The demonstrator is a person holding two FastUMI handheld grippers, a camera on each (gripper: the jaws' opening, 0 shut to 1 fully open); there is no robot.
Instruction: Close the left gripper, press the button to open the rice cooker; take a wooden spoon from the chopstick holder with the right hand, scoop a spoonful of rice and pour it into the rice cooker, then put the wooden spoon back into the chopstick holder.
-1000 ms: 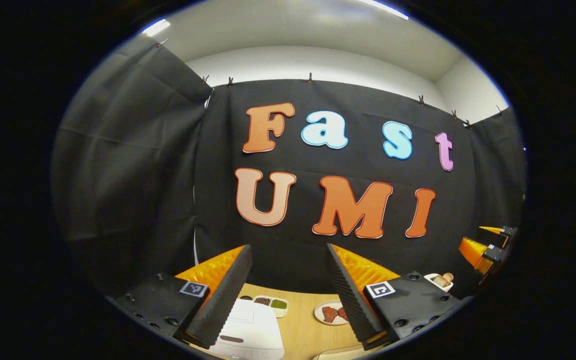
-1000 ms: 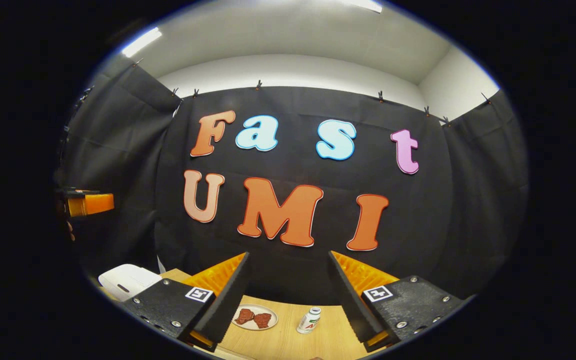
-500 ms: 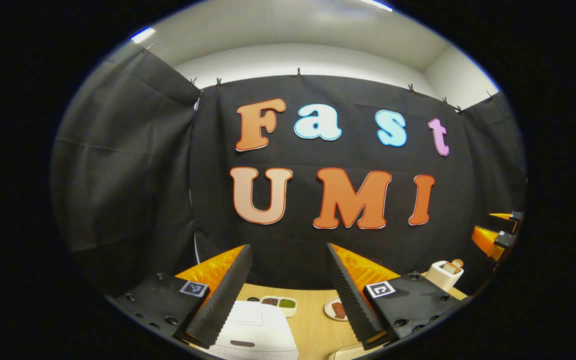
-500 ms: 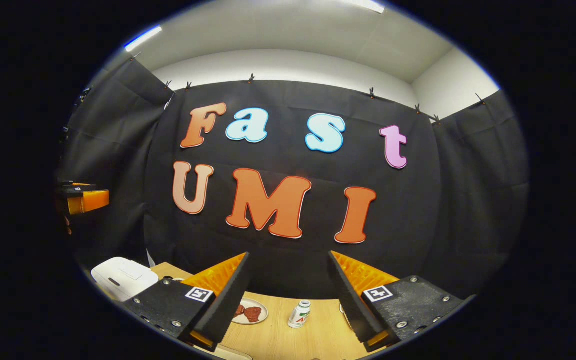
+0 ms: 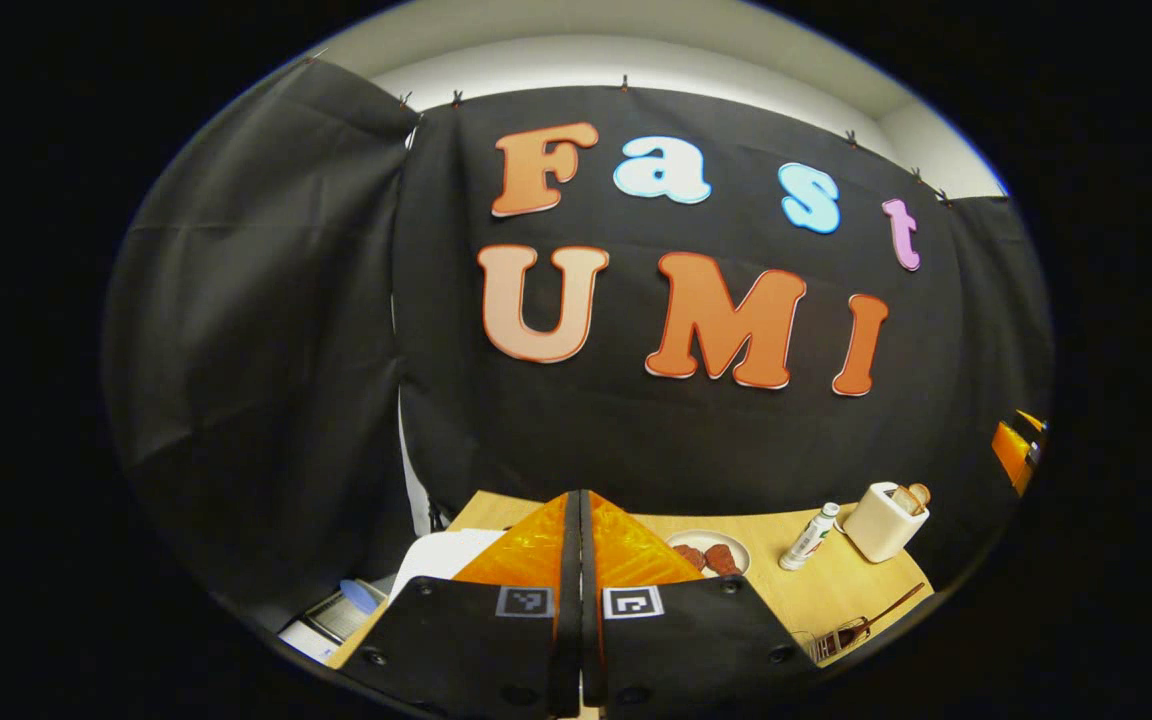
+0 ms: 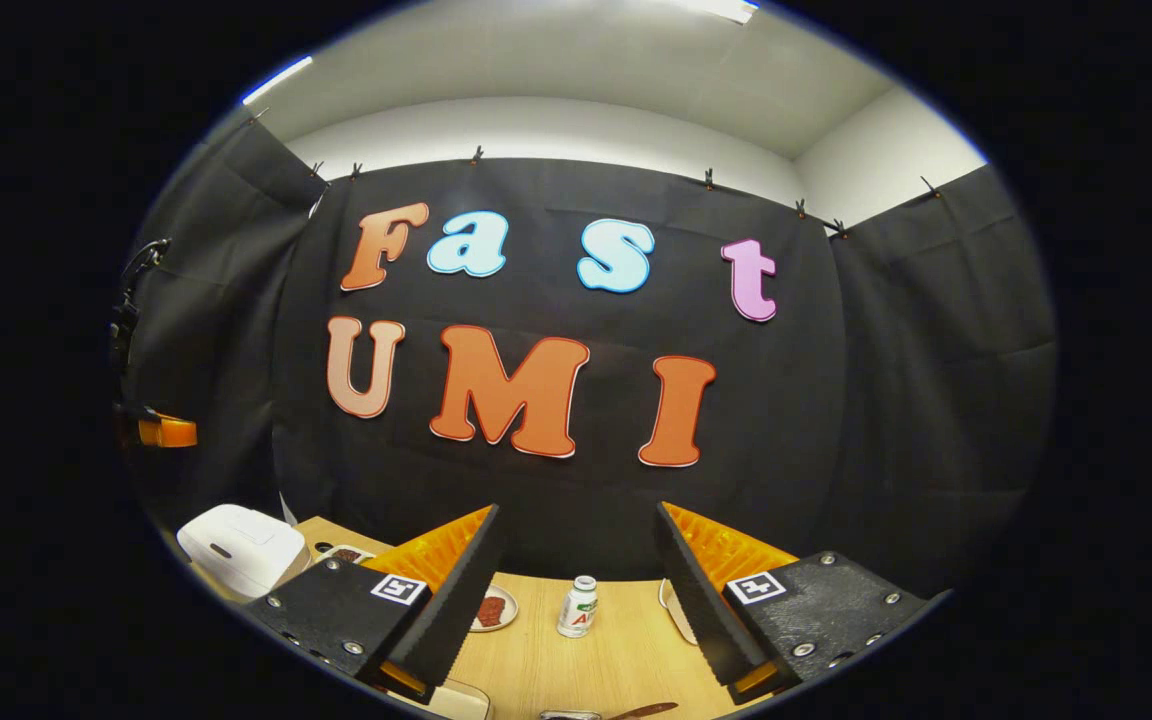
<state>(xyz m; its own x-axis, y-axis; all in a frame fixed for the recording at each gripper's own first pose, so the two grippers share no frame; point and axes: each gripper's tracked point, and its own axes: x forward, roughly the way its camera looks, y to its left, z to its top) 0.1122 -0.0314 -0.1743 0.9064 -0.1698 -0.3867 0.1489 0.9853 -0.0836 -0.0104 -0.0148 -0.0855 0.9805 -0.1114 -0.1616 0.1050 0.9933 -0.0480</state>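
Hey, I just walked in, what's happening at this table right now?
A person holds a gripper in each hand above a wooden table. The left gripper has its fingers shut on nothing, ready to press the white rice cooker, whose lid is down. The right gripper is open and empty, with a small bottle beyond it.
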